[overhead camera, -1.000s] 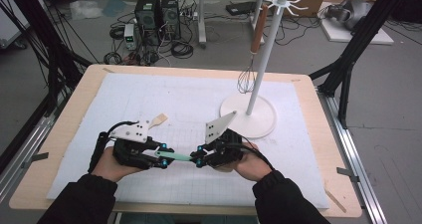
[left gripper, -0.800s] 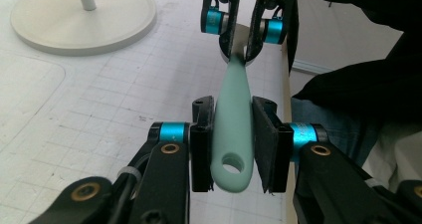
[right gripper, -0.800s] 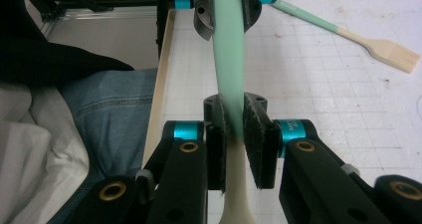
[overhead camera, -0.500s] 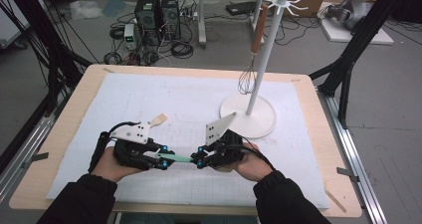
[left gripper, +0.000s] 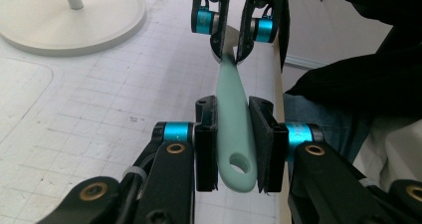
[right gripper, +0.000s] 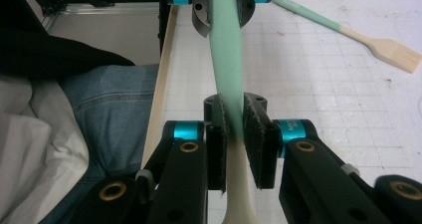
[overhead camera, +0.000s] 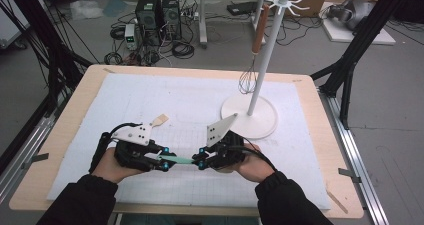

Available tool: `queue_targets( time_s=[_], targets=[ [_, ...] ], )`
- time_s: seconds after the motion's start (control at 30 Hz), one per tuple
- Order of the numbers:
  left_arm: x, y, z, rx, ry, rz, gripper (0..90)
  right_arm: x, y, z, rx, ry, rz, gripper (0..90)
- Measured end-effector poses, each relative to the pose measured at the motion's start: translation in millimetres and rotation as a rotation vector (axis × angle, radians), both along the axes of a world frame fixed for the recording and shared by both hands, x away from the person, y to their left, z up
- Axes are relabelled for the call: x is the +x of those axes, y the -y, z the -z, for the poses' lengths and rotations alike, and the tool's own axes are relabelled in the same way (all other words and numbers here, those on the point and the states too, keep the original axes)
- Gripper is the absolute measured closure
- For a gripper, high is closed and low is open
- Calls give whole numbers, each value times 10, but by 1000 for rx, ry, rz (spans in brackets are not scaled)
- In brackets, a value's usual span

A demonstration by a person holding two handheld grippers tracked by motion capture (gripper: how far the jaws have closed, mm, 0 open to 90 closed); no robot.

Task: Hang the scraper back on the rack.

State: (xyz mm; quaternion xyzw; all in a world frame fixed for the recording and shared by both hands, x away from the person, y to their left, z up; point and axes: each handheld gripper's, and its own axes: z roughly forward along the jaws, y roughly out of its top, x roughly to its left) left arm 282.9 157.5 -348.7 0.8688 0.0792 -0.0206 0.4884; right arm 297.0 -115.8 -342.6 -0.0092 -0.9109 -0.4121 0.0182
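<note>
Writing: small pale print sits on the cyan collar at the lower right of the right gripper view, too small to read; no other brand or label is legible.
Held thing: a mint-green utensil (overhead camera: 176, 159) spans the gap between both grippers at lower centre of the high view, level above the mat; its handle end with a hanging hole lies at the left gripper, its cream end at the right.
Left gripper (overhead camera: 161, 161): jaws have just been closing and stand narrow, pads against the green handle (left gripper: 234, 129) near its hole.
Right gripper (overhead camera: 200, 161): jaws narrow, clamped where the green handle meets the cream part (right gripper: 238, 184).
Second utensil: a green-handled brush with cream bristles (right gripper: 368, 40) lies flat on the mat, upper right of the right gripper view; its bristle end peeks out beside the left gripper's grey plate (overhead camera: 160, 120).
Stand: a white pole on a round base (overhead camera: 250, 116), right of centre, just behind the right gripper.
Whisk (overhead camera: 248, 77): hangs from the stand's top hooks by a brown handle.
Surface: white gridded mat (overhead camera: 165, 97) on a wooden table (overhead camera: 75, 100).
Background: computer towers (overhead camera: 159, 7) and cables on the floor, top of the high view.
</note>
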Motion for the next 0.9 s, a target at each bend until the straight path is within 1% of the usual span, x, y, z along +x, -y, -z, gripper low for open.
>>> queue_targets(
  time_s=[0.1,0.2,0.3,0.33,0.43,0.5,0.6,0.67,0.7,0.77,0.87,0.9],
  targets=[
    [1,-3,-7,2,8,1,743,0,0,1,0,1,0,802],
    [-2,-3,-8,-4,7,3,745,-2,4,-4,3,0,-1,802],
    [-8,1,-10,3,13,7,746,-2,2,-5,-1,5,-4,802],
    [-8,1,-9,5,14,7,747,-8,0,-4,-4,-1,-1,802],
    [-8,4,-10,5,16,8,748,-7,-5,0,-6,3,-5,801],
    [-11,6,-13,5,13,5,748,-4,-8,-4,-11,14,-7,799],
    [-13,5,-22,5,17,6,749,-4,-13,-9,-15,14,-10,797],
    [-13,4,-28,5,18,11,749,-8,-16,-10,-18,4,-10,790],
    [-15,1,-30,3,20,14,750,-2,-24,-5,-15,8,-13,786],
    [-15,-2,-34,4,17,21,752,-2,-33,-1,-21,-4,-12,744],
    [-23,6,-36,5,19,23,754,9,-51,13,-31,-20,-16,737],
    [-27,10,-39,4,22,19,754,18,-66,21,-29,-19,-25,731]
  ],
)
